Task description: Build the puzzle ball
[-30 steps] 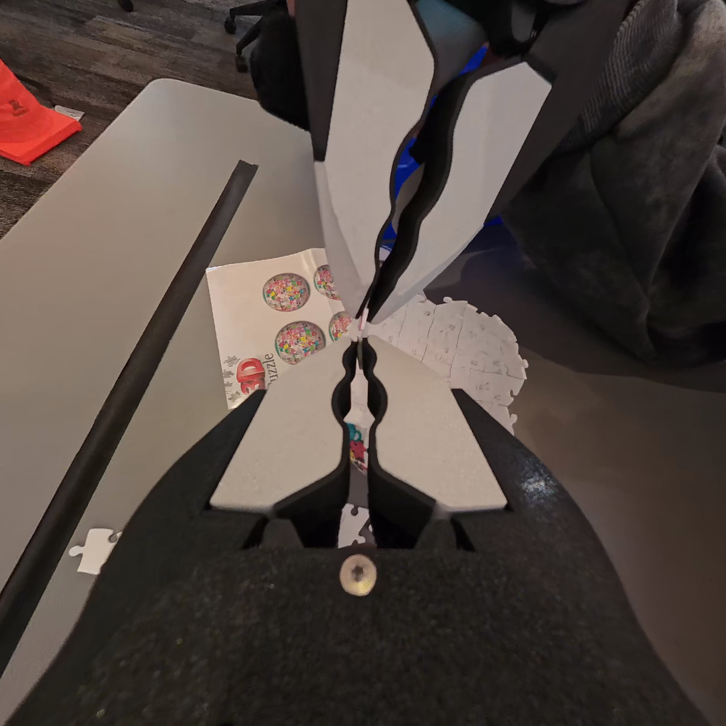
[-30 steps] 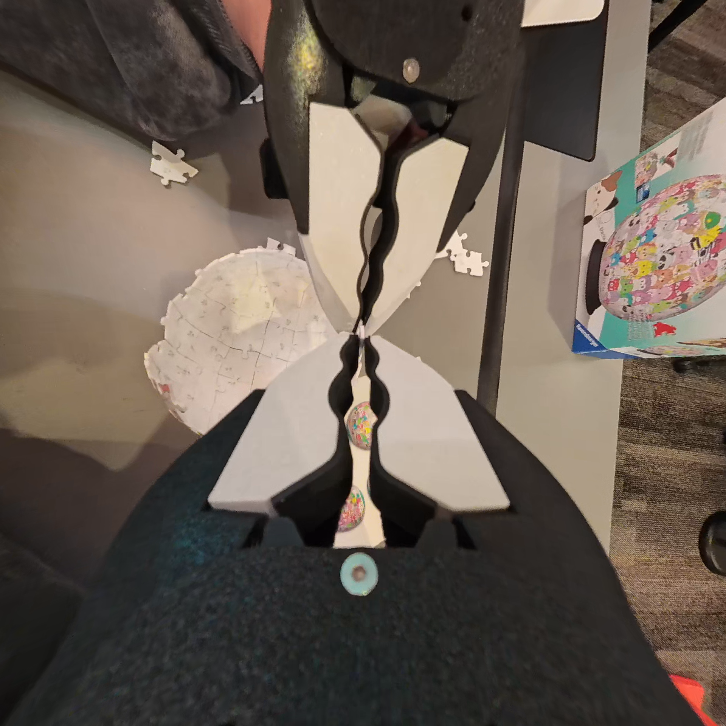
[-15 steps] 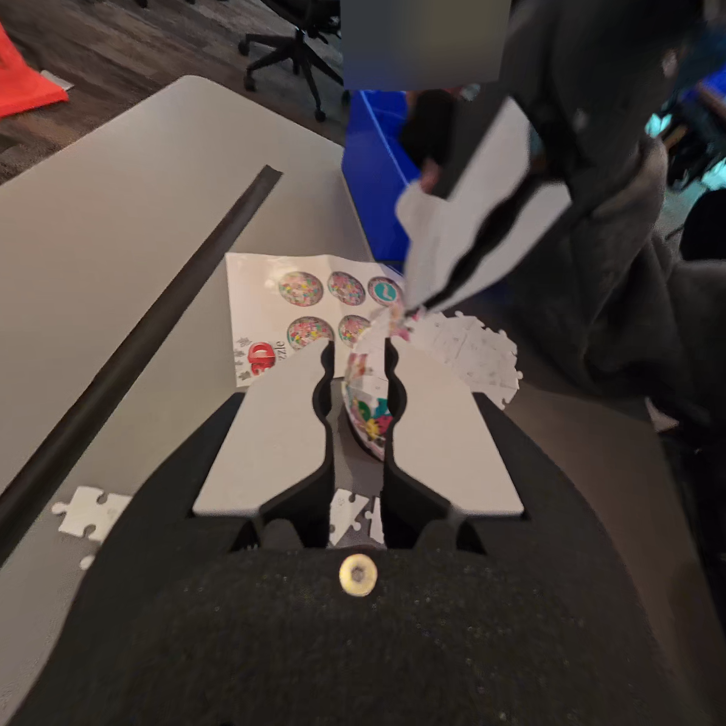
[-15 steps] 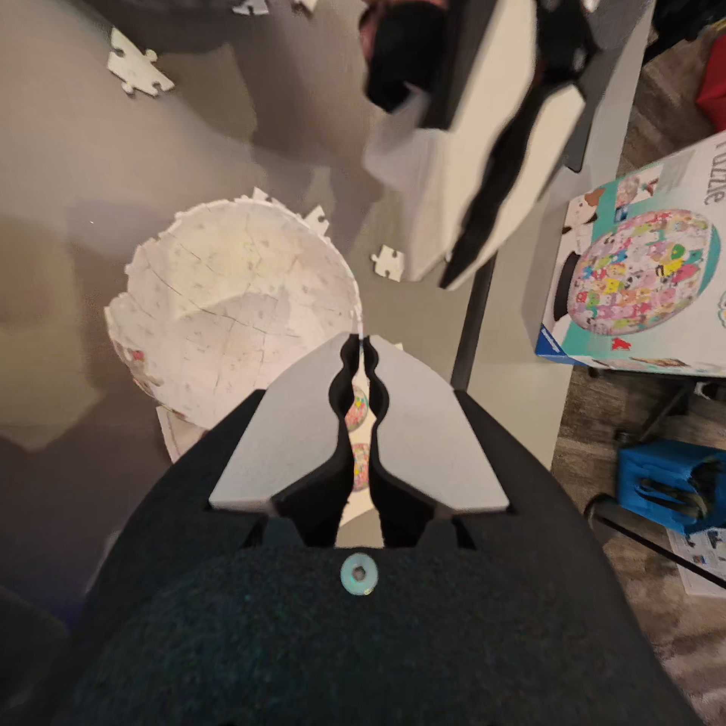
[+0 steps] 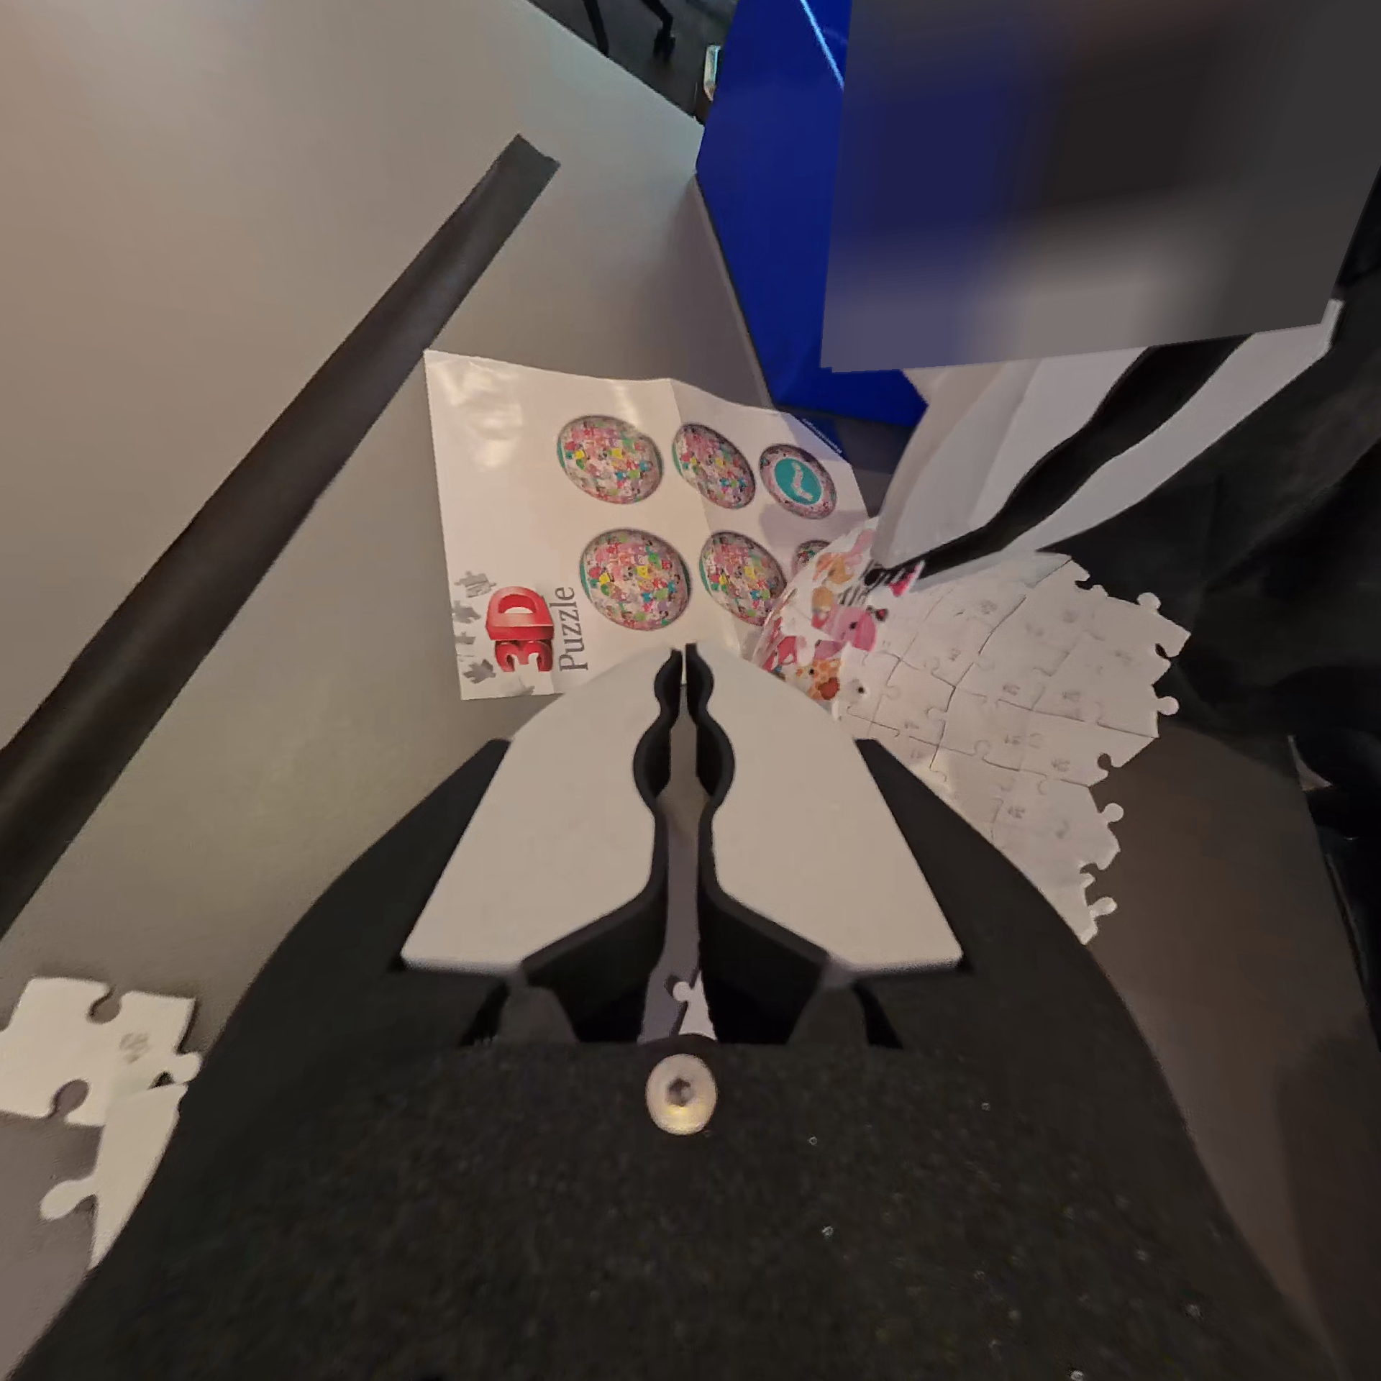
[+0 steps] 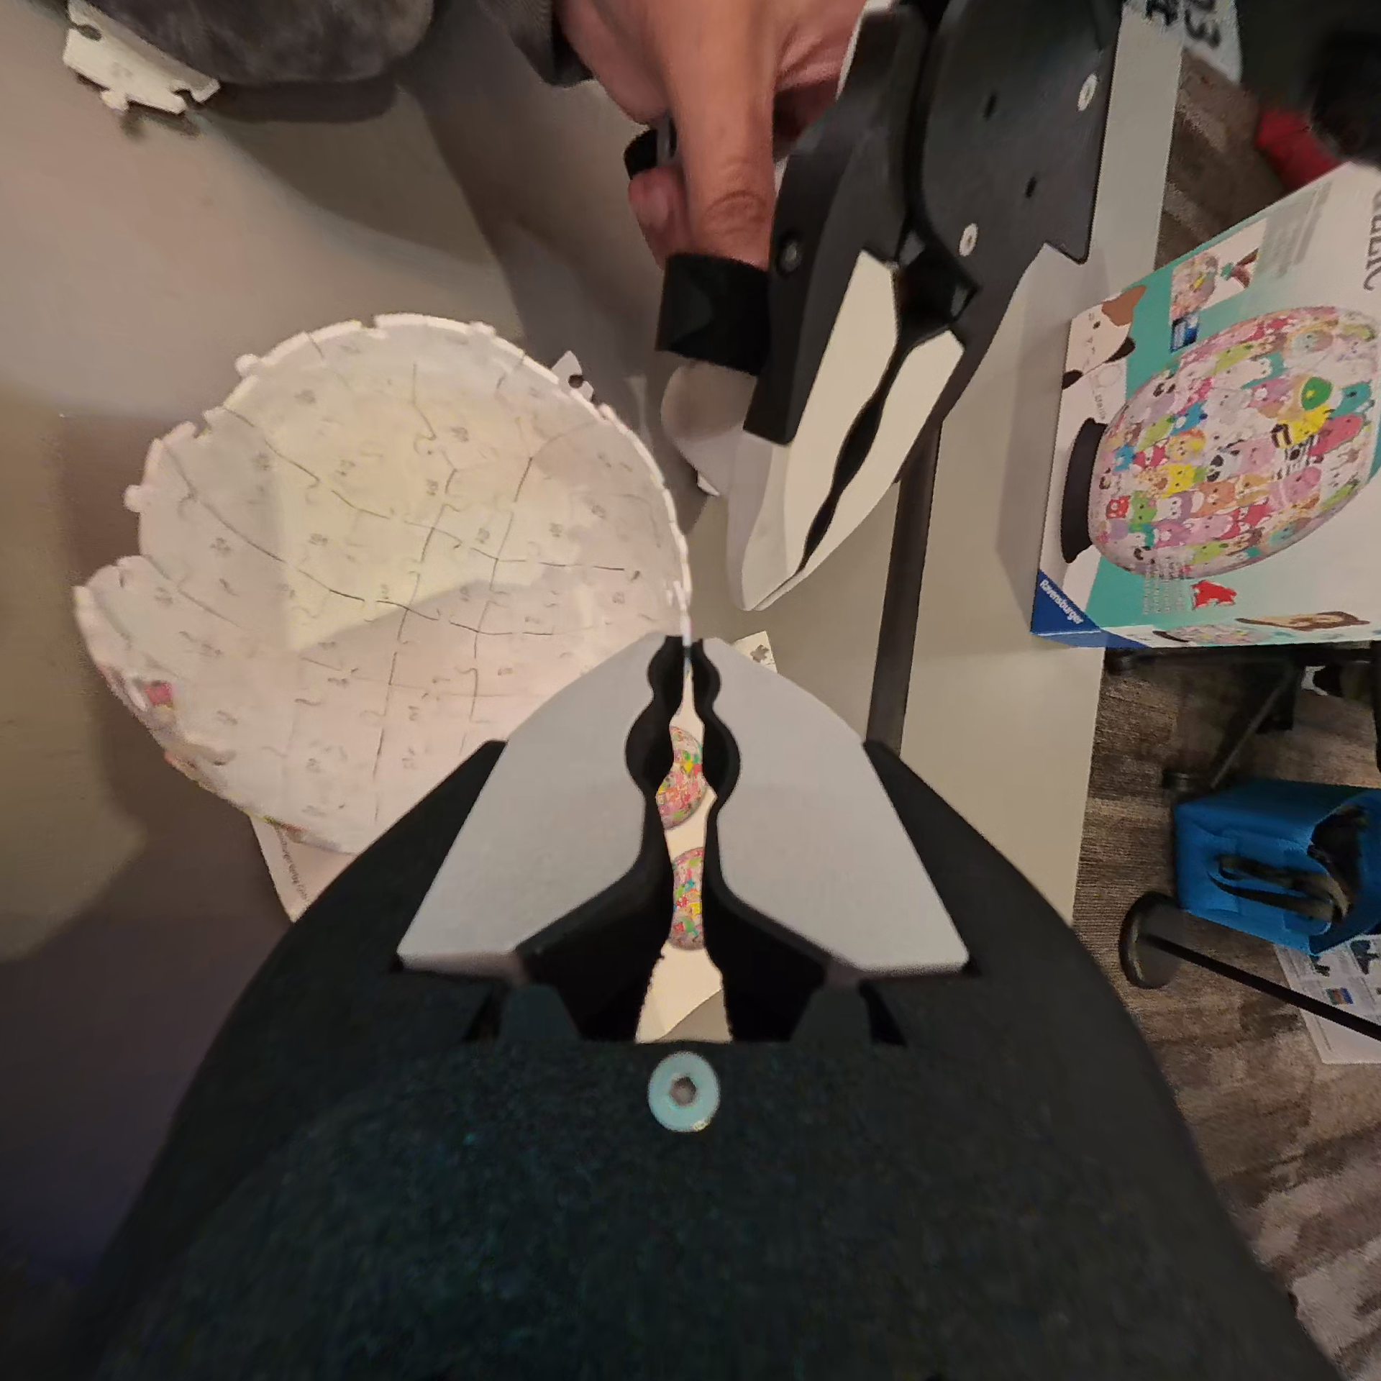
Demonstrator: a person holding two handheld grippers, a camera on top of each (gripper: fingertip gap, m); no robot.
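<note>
The half-built puzzle ball (image 6: 374, 560) is an open shell, white inside and coloured outside, lying on the grey table (image 6: 187, 224). It also shows in the left wrist view (image 5: 986, 687). My right gripper (image 6: 686, 644) is shut on the shell's near rim; in the left wrist view it (image 5: 900, 572) pinches the rim from above right. My left gripper (image 5: 684, 656) is shut and empty, over the leaflet (image 5: 568, 463), left of the shell. In the right wrist view it (image 6: 781, 590) hangs just right of the rim, held by a hand (image 6: 702, 127).
Loose white pieces lie at the table's near left (image 5: 90, 1046) and by a grey sleeve (image 6: 127, 67). A black strip (image 5: 261, 448) crosses the table. The puzzle box (image 6: 1233, 486) lies at the right edge. A blue box (image 5: 770, 224) stands behind the leaflet. Some 5 cm of space lies between my two pairs of fingers.
The two grippers met tip to tip, then parted. My left gripper opened around the shell's rim, then drew back to the left and shut empty. My right gripper stays pinched on the rim.
</note>
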